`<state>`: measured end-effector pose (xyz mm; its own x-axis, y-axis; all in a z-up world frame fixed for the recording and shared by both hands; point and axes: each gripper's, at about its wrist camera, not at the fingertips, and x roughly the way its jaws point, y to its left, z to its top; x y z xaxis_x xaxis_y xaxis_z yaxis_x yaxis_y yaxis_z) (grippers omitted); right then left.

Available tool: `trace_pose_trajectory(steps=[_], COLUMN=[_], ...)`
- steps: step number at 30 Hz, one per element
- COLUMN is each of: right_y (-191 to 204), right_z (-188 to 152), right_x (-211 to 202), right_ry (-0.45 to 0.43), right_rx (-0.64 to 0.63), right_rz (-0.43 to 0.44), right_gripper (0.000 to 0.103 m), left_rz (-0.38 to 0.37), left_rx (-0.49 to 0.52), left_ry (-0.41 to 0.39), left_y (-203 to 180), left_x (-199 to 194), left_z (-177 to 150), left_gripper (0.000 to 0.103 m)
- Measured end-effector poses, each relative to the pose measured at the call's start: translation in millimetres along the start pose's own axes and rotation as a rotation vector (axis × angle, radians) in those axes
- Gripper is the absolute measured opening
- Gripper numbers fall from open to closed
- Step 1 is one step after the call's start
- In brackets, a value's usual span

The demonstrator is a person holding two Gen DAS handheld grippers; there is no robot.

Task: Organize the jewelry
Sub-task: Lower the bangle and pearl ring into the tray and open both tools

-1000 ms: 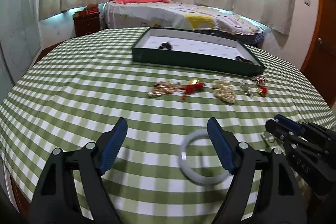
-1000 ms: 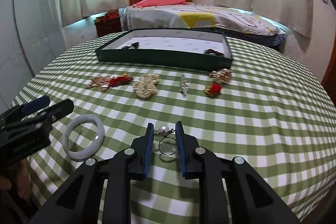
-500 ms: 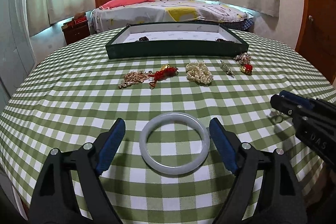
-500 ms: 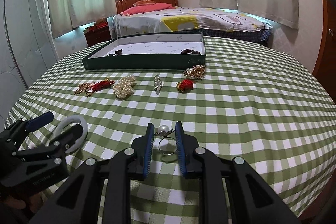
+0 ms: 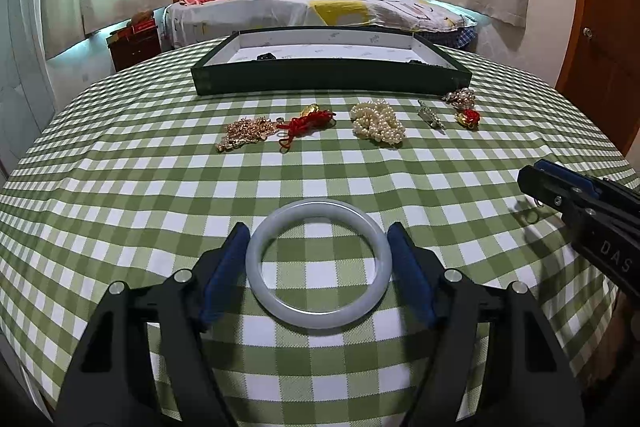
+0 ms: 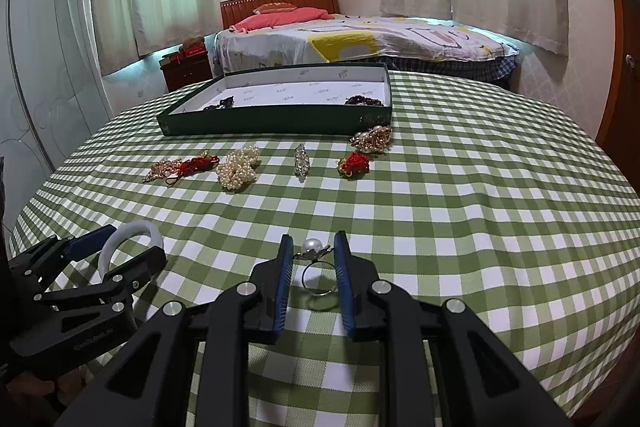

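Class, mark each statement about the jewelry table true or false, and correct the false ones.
1. The white bangle lies between the left gripper's fingers. True.
2. The tray is red. False: dark green.
3. The pearl ring sits between the right gripper's fingers. True.
4. The pearl strand is inside the tray. False: it lies on the cloth in front of it.

Both grippers [image 5: 318,259] [image 6: 311,279] are matte black plastic with blue-padded jaws and silver screws.
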<state>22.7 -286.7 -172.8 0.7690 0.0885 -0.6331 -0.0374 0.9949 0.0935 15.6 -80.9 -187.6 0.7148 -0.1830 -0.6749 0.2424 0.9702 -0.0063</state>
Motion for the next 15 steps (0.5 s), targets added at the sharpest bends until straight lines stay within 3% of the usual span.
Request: trace_pose_trajectory(steps=[15], right_y=[9], right_z=[21], right_x=[-2], right_ry=[-0.026], right_rx=[-0.019], right_rz=[-0.001], right_gripper=[0.022], left_rz=[0.038], left_rx=[0.01], left_ry=[-0.109], left_y=[10], left_x=[-16], left_z=[33], left_gripper=[0.069])
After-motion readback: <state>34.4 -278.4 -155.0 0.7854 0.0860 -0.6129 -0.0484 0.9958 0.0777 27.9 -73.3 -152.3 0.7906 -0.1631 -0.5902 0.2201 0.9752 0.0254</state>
